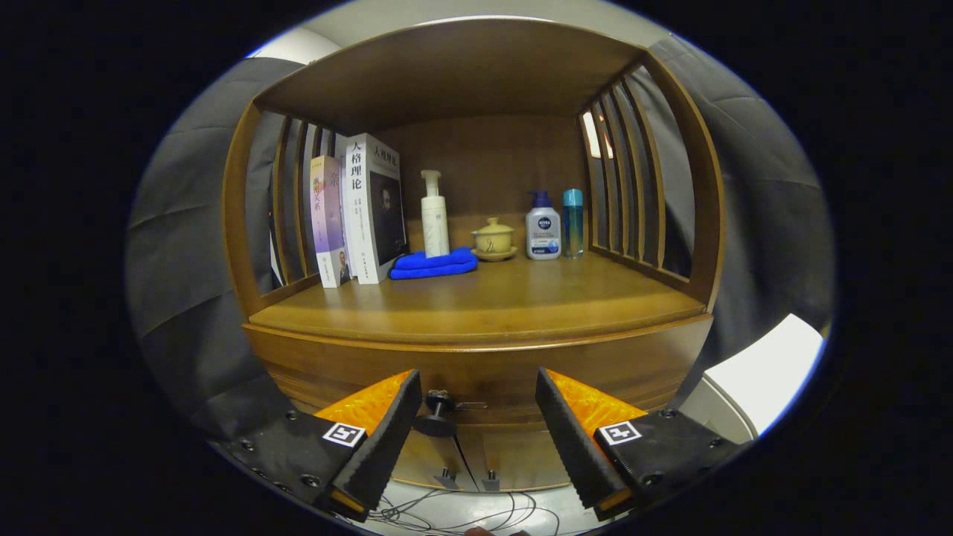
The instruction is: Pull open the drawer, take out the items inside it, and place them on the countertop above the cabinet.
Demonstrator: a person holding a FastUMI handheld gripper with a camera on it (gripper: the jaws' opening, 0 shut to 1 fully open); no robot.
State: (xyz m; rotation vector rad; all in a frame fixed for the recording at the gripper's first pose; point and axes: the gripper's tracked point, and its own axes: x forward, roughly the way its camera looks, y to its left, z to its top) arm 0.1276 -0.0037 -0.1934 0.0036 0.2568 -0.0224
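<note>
1. Drawer front of brown wood (521,376), closed, directly under the wooden worktop (476,305); small dark round knob (438,417) beside the left finger.
2. Claw (478,417): fingers spread apart, gripping nothing, just before the drawer.
3. Worktop holds two upright books (361,212), folded blue cloth (434,264), white pump bottle (435,216), lidded yellow cup (493,238), two more bottles.

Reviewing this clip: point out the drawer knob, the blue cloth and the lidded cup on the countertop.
drawer knob (438,417): gripper view, on its round head, between the open fingers, nearer the left one.
blue cloth (434,264): gripper view, middle of the folded top.
lidded cup (493,237): gripper view, on its body.
</note>
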